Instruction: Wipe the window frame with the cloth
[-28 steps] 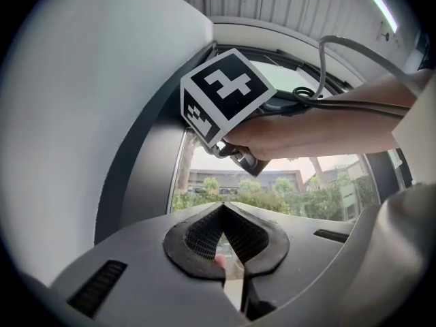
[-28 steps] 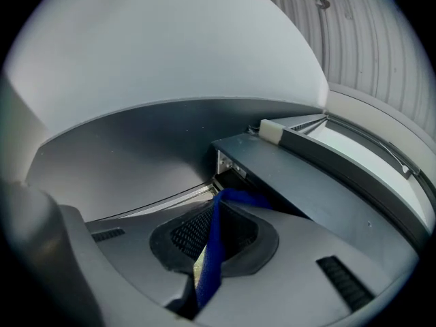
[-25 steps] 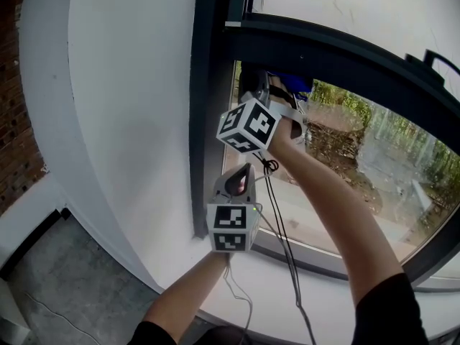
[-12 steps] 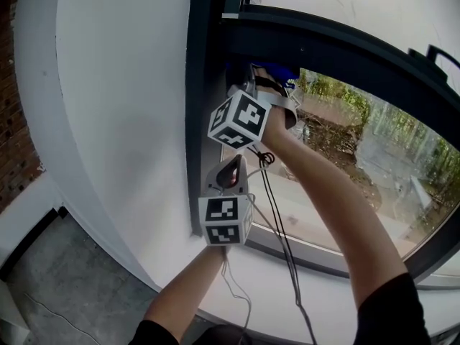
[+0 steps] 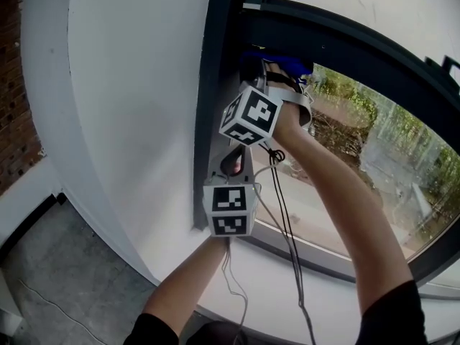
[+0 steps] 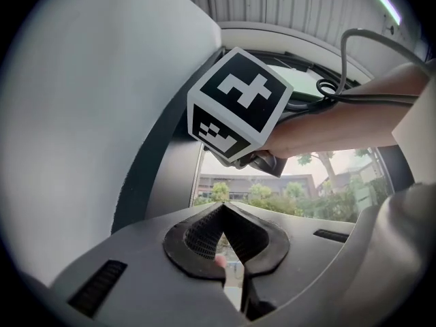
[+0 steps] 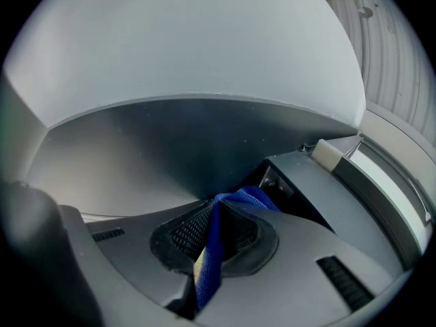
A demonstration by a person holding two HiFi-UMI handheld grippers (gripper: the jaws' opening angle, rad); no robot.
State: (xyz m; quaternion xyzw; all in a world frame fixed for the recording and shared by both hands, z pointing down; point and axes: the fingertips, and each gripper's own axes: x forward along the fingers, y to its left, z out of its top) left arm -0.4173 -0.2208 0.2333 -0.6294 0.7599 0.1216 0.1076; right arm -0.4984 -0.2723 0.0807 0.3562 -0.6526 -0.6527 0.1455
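The dark window frame (image 5: 210, 121) runs up the left of the glass and arcs across the top. My right gripper (image 5: 270, 67) is shut on a blue cloth (image 5: 282, 62) and holds it at the frame's upper-left corner. In the right gripper view the cloth (image 7: 215, 247) is pinched between the pads, its top against the dark frame (image 7: 204, 162). My left gripper (image 5: 237, 158) is just below the right one, next to the vertical frame bar, pointing up. In the left gripper view, the left gripper (image 6: 221, 218) is shut with nothing in it.
A white wall (image 5: 129, 121) curves down the left of the frame. The glass pane (image 5: 374, 157) shows trees outside. Cables (image 5: 284, 214) hang from the right gripper along the arm. A white sill (image 5: 287, 286) lies under the window, and grey floor (image 5: 57, 279) is at lower left.
The right gripper carried the cloth left along the top frame bar into the corner by the vertical bar. The left gripper stayed below it, still shut.
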